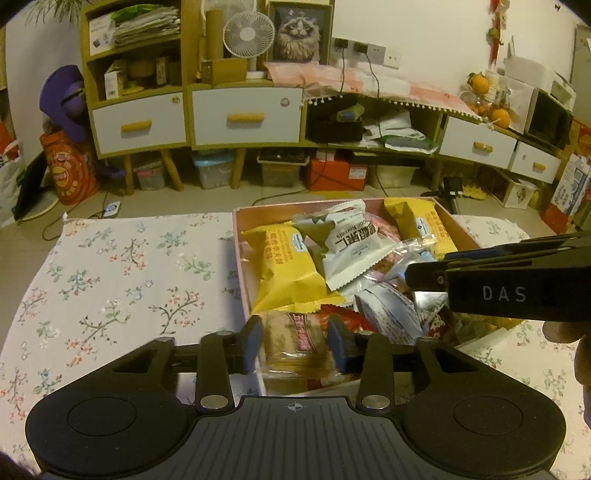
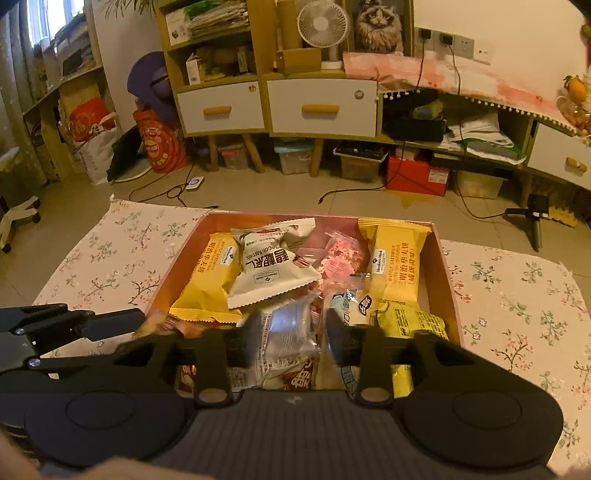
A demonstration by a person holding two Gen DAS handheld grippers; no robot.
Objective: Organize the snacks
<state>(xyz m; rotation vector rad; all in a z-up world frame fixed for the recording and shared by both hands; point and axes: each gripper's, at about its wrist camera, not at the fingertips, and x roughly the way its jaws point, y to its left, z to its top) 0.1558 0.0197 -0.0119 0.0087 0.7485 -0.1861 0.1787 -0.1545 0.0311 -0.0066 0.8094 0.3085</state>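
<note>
A pink cardboard box (image 1: 238, 254) full of snack packets sits on the flowered tablecloth; it also shows in the right wrist view (image 2: 445, 273). Inside lie yellow waffle packets (image 1: 284, 269) (image 2: 397, 254), a white pecan packet (image 1: 347, 245) (image 2: 269, 266) and several small wrappers. My left gripper (image 1: 295, 343) is shut on a clear-wrapped tan pastry packet (image 1: 291, 343) at the box's near left corner. My right gripper (image 2: 290, 332) is shut on a silvery clear packet (image 2: 288, 332) over the box's near side. The right gripper's black body also shows in the left wrist view (image 1: 509, 273).
The flowered cloth (image 1: 122, 280) spreads left of the box and right of it (image 2: 517, 295). Behind, across a tiled floor, stand wooden cabinets with white drawers (image 1: 243, 118), a small fan (image 1: 248, 35), storage bins and cables.
</note>
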